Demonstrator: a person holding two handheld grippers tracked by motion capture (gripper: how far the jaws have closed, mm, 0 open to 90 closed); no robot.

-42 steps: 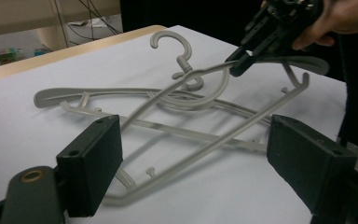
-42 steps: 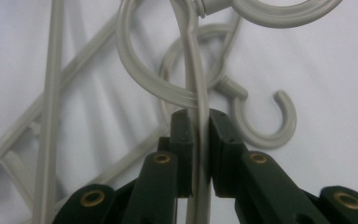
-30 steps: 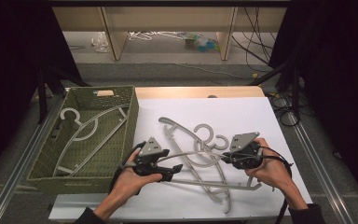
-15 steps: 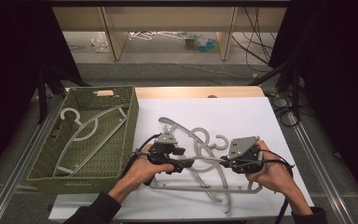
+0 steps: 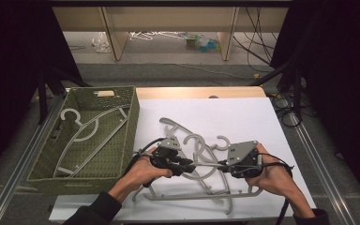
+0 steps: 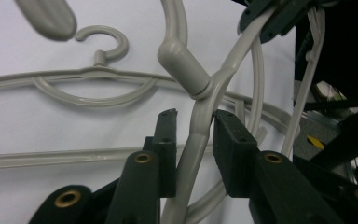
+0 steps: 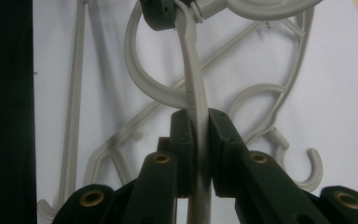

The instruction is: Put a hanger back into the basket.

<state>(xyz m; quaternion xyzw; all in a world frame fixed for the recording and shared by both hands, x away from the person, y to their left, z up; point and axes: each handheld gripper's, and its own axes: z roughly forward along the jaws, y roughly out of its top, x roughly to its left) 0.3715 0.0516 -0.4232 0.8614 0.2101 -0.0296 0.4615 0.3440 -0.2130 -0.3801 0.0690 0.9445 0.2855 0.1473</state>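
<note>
Both tongs meet over the pile of pale grey plastic coat hangers (image 5: 201,173) on the white table sheet (image 5: 243,117). In the right gripper view the right gripper (image 7: 200,122) has its jaws clenched flat on the thin arm of the lifted grey hanger (image 7: 193,70). In the left gripper view the left gripper (image 6: 193,128) straddles the same hanger's arm (image 6: 200,116) just below its neck; the right-hand jaw touches it, while a sliver of gap shows at the other, so I cannot tell if it is gripping. From above, the two grippers face each other, near together, with the hanger between them. Open white sheet lies beyond the tongs and to their right, up to the sheet's edge. To the left of the left gripper (image 5: 171,157) stands the green woven basket (image 5: 131,117), its wall close by, with another grey hanger (image 5: 86,131) lying inside. Half a second ago the left gripper sat farther from the right one (image 5: 236,161); it has since closed in toward it.
</note>
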